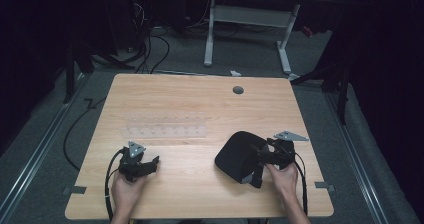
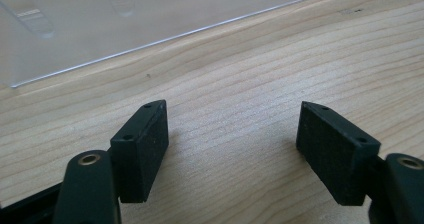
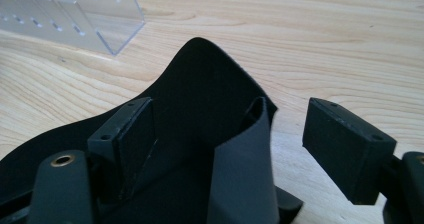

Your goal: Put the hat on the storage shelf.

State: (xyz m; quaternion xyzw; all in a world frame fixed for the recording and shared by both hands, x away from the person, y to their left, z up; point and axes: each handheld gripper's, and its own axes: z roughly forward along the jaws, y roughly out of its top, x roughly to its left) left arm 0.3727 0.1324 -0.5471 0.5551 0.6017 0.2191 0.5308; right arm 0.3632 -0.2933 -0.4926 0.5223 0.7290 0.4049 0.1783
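A black soft item (image 1: 237, 154) with a grey band lies on the right part of the wooden table (image 1: 200, 189). My right gripper (image 1: 261, 157) is at its right edge, held by a hand. In the right gripper view the jaws of this gripper (image 3: 232, 146) stand wide, and the grey band (image 3: 245, 174) rises between them without either pad pressing on it; the black sheet (image 3: 200, 89) curls up behind. At the front left my left gripper (image 1: 151, 164) rests low over bare wood, open, with nothing between its fingers (image 2: 232, 149).
A clear plastic rack (image 1: 165, 125) with rows of small holes lies mid-table, also near the left gripper (image 2: 100, 24) and beyond the black item (image 3: 65, 19). A grey cable hole (image 1: 238, 90) sits near the far edge. Another desk's white legs (image 1: 209, 34) and floor cables lie beyond.
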